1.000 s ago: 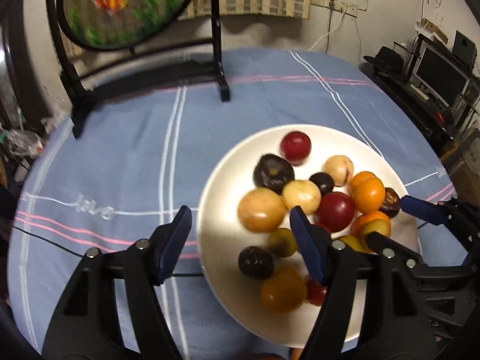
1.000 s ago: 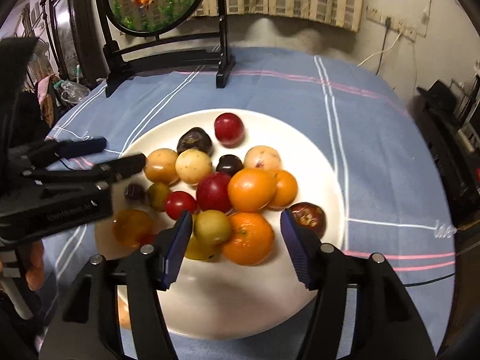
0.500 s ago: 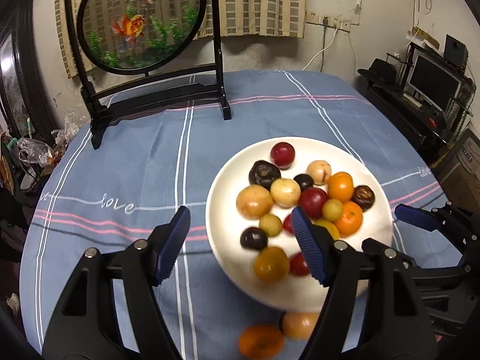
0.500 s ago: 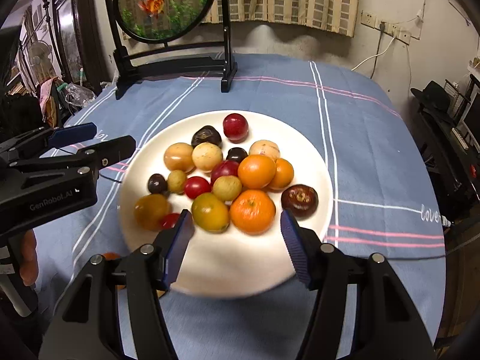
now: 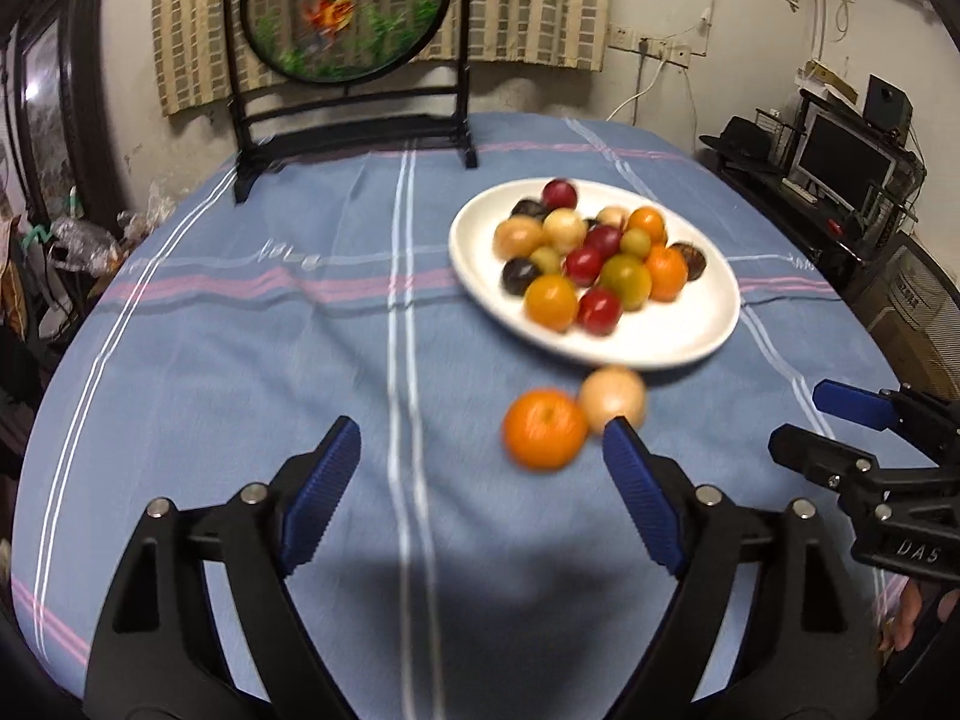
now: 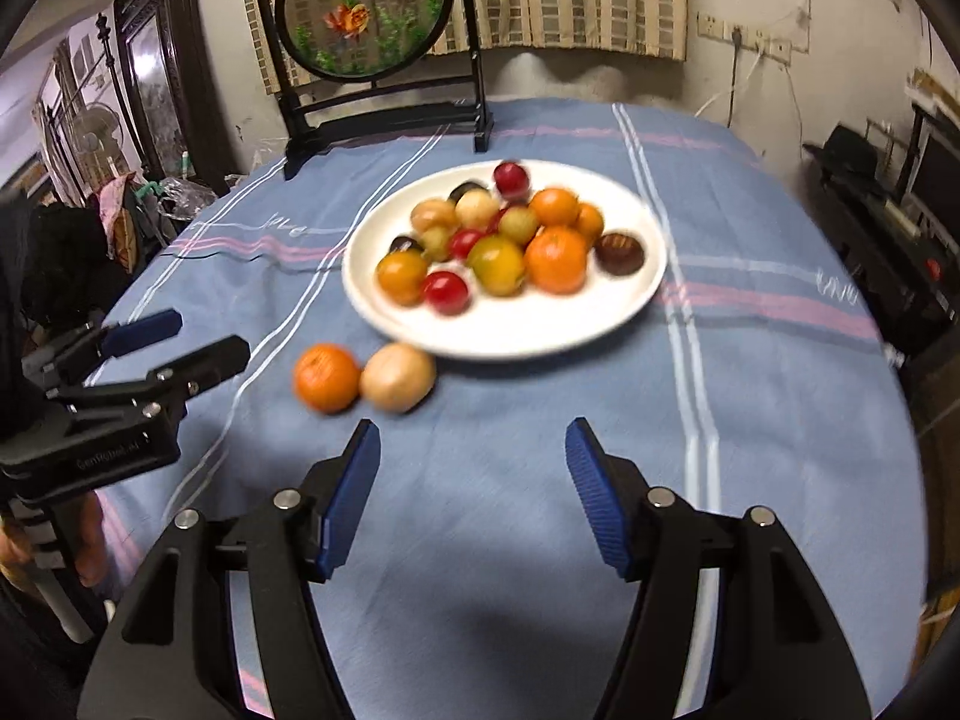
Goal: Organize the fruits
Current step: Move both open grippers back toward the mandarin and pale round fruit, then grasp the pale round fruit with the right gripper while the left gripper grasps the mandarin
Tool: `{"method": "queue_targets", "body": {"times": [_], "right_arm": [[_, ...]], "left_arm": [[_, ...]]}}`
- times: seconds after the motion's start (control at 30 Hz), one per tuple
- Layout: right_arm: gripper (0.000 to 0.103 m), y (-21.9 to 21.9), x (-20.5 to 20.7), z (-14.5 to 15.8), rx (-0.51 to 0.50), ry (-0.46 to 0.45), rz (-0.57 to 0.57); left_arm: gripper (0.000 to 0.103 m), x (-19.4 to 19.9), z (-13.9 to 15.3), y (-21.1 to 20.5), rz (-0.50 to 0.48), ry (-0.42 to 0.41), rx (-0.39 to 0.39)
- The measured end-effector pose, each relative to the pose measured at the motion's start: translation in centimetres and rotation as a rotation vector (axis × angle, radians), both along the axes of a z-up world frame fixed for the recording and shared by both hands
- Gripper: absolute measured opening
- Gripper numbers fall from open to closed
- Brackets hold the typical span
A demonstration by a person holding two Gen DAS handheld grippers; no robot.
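Both tongs, left tongs and right tongs, are gaping wide, gripping nothing. An orange and a tan fruit are lying touching, just off the plate toward the worktop's near edge. Likely next: picking either onto the plate.

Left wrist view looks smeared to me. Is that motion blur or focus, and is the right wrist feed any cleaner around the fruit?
Left wrist view: the orange tangerine and pale tan fruit on the blue cloth are smeared while the left gripper stays crisp, so motion blur, not focus. Right wrist view: similar smear on the round white plate of fruit; a dark shadow on the cloth near the right gripper.
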State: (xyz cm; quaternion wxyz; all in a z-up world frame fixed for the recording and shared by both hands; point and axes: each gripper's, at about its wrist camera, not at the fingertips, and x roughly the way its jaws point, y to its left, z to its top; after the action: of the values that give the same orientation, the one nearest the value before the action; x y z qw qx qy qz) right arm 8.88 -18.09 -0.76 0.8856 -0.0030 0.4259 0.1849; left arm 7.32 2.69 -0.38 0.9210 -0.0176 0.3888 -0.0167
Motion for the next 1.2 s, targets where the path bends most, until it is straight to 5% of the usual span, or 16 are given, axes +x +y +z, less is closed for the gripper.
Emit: {"method": "queue_targets", "body": {"times": [0.2, 0.8, 0.9, 1.2], "right_arm": [[0.065, 2.7, 0.6, -1.1, 0.028, 0.024, 0.038], [0.06, 8.3, 7.1, -6.0, -0.208, 0.081, 0.079], [0.046, 8.7, 7.7, -6.0, -0.183, 0.087, 0.104], [0.046, 6.4, 3.7, -4.3, -0.125, 0.073, 0.115]], "left_arm": [[0.085, -1.7, -0.2, 2.7, 0.05, -0.009, -0.038], [0.087, -2.3, -0.8, 6.2, 0.075, 0.001, -0.112], [0.087, -2.5, -0.6, 6.2, 0.074, -0.005, -0.113], [0.088, -1.5, -0.9, 3.7, -0.002, 0.021, -0.088]]}}
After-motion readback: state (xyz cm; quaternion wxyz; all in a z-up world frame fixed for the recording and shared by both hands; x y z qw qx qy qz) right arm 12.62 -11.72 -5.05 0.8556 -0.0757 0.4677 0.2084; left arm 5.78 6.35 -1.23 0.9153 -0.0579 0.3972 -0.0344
